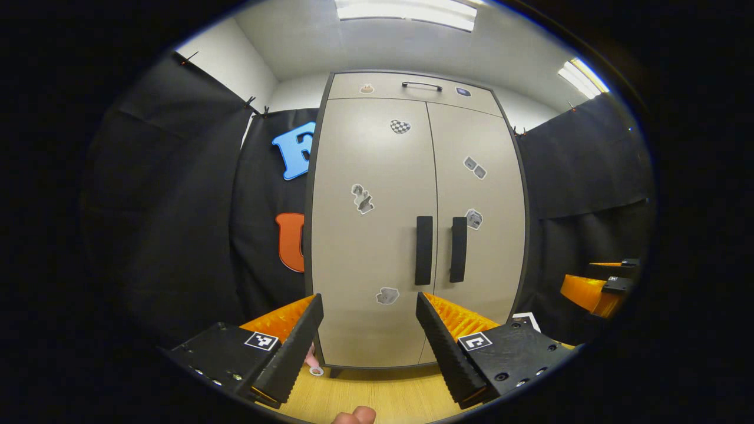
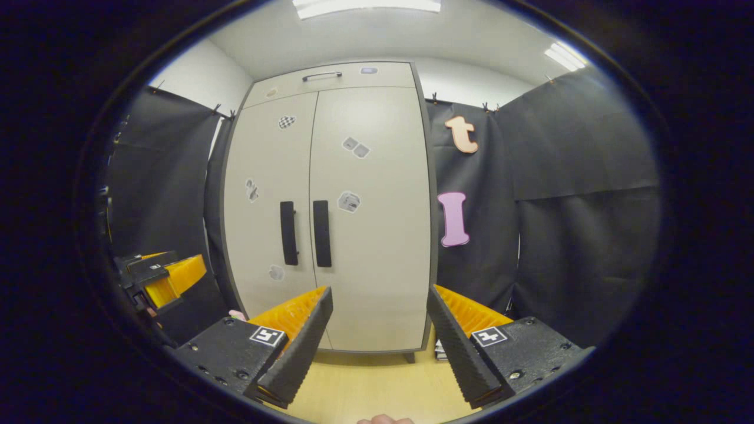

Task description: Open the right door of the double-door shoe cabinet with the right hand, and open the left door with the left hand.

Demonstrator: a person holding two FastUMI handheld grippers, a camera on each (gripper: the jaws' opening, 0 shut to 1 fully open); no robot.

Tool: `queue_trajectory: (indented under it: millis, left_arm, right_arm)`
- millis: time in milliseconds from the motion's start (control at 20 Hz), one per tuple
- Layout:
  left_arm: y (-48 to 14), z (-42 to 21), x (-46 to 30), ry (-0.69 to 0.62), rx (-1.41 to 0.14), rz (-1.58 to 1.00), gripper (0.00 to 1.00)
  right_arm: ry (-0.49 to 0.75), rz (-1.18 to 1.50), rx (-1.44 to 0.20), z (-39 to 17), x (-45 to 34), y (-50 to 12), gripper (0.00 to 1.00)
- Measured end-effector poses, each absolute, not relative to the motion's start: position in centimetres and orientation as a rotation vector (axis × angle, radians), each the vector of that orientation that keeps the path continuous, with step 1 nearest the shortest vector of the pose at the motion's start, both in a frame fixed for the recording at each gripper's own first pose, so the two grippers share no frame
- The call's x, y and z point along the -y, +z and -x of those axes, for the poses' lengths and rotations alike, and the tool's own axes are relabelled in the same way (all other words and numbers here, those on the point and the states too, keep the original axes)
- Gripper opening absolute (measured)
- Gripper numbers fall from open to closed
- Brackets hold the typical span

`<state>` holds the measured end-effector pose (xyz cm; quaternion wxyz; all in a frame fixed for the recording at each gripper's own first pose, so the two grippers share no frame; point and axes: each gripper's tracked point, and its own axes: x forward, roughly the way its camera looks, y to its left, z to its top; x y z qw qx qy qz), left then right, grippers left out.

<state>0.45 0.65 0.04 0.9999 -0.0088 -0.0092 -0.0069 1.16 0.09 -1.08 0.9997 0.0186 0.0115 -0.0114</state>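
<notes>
Each gripper, left gripper (image 1: 370, 306) and right gripper (image 2: 380, 300), has black screwed carriage blocks bearing square black-and-white markers, with ridged wedge-shaped fingers (image 1: 294, 347).

Bright, even light falls from ceiling light panels (image 1: 406, 12), both fisheye views staying sharp, with straight edges bowing toward the rims.

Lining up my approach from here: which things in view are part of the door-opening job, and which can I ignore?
For the job:
right door and its handle
left door and its handle
left gripper, right gripper, both open and short of the cabinet

Ignore:
top drawer
stickers
small ring on the floor
</notes>
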Motion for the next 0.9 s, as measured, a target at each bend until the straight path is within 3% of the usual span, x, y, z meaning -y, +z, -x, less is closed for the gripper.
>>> queue_trajectory:
  millis: [400,900]
  left_arm:
    - [-1.5,0.7,-1.0,-0.016,-0.019,0.021,0.95]
    - [-3.7,2.3,-1.9,-0.019,-0.058,0.047,0.95]
  right_arm:
    - [0.029,-0.004,0.02,-5.7,-2.7,2.0,1.0]
    - [0.068,0.017,0.074,-17.0,-7.9,4.9,1.0]
